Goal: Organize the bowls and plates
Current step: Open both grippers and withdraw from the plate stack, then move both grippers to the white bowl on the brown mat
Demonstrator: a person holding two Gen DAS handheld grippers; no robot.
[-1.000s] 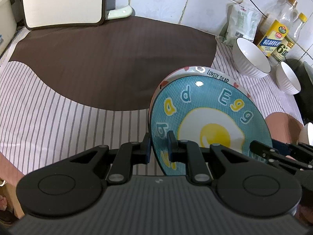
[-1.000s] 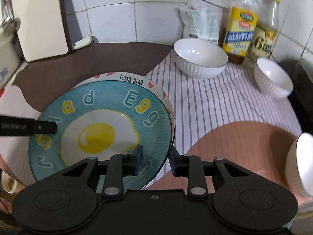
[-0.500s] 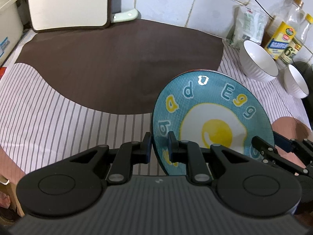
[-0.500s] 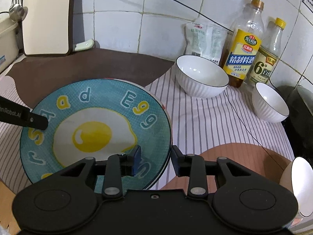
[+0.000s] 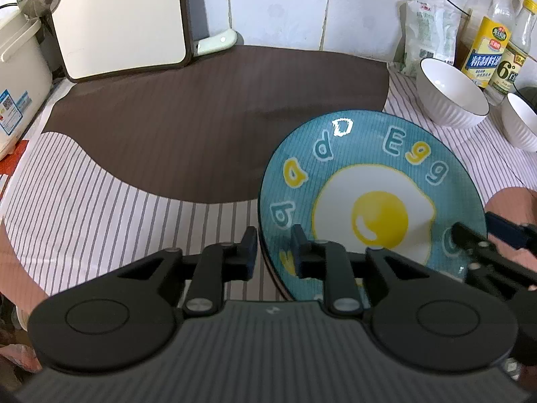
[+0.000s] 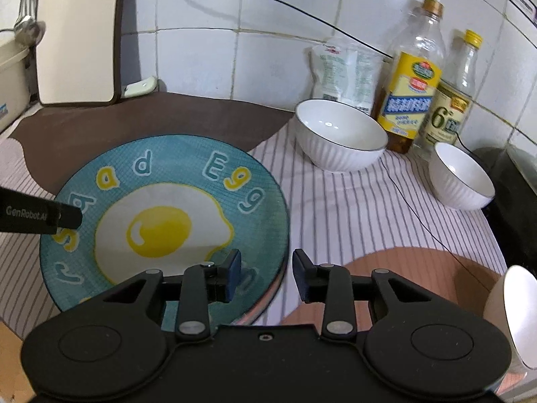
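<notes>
A blue plate [image 5: 369, 181] with a fried-egg picture and letters is held up above the counter. My left gripper [image 5: 274, 252] is shut on its left rim. My right gripper [image 6: 266, 275] is shut on its right rim, and the plate shows in the right wrist view [image 6: 167, 208] too. The pink-rimmed plate that lay under it is hidden. A large white ribbed bowl [image 6: 339, 137] and a smaller white bowl [image 6: 459, 178] stand at the back right. Another white bowl [image 6: 517, 315] shows at the right edge.
A striped and brown cloth [image 5: 167, 127] covers the counter. A white cutting board [image 5: 117, 20] leans on the tiled wall at the back left. Two oil bottles [image 6: 412, 77] and a bag [image 6: 345, 70] stand behind the bowls. A white container [image 5: 16, 77] sits far left.
Both grippers have lifted the blue plate up off the pink-rimmed plate, which has dropped out of sight beneath it. Both views have risen and tilted back.
</notes>
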